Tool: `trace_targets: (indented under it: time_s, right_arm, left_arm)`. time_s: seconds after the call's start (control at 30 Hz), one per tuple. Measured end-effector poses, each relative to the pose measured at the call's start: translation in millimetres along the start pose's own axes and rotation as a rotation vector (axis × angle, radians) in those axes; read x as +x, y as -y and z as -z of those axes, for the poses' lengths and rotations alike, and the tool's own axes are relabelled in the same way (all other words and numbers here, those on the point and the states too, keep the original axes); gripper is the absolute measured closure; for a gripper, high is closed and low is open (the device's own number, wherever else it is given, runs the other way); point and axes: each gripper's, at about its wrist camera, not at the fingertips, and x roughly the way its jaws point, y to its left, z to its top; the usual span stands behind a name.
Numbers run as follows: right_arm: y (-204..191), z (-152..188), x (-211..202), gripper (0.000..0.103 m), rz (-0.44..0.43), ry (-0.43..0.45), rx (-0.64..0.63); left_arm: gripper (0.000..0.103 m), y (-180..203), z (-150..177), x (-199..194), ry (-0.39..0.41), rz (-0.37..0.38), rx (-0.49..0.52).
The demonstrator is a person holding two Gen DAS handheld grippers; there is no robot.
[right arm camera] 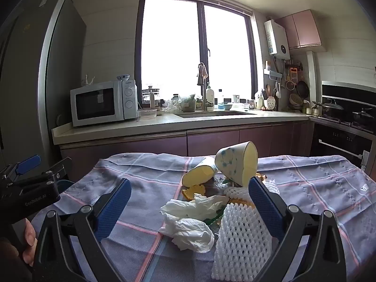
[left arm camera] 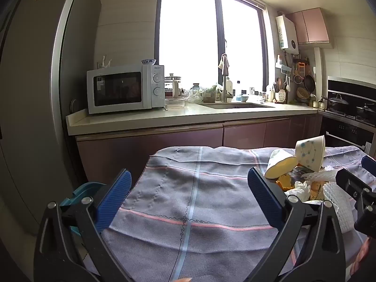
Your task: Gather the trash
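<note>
A trash pile lies on the grey checked tablecloth [right arm camera: 317, 188]. It holds two tipped paper cups [right arm camera: 237, 164] [right arm camera: 199, 172], crumpled white tissues [right arm camera: 192, 221], white foam fruit nets [right arm camera: 239, 239] and orange peel [right arm camera: 192, 190]. My right gripper [right arm camera: 188, 204] is open, its jaws wide on either side of the tissues, just in front of the pile. My left gripper [left arm camera: 188, 192] is open and empty over bare cloth, left of the pile. In the left wrist view the cups [left arm camera: 310, 155], tissue [left arm camera: 298, 188] and net [left arm camera: 336, 202] sit at the right, next to the right gripper's finger [left arm camera: 352, 183].
A teal bin [left arm camera: 80, 195] shows at the table's left edge, behind my left finger. Beyond the table runs a kitchen counter [right arm camera: 164, 124] with a microwave [right arm camera: 103, 103], a sink and faucet [right arm camera: 204, 103]. A fridge [right arm camera: 28, 82] stands left, a stove [right arm camera: 347, 115] right.
</note>
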Motion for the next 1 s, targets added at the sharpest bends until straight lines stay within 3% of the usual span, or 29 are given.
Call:
trace_targets:
  time_s: [1.0]
  right_arm:
    - [0,1,-1,0.006,0.001,0.012,0.002]
  left_arm:
    - [0.005,-1,-2,-11,0.035,-0.028,-0.006]
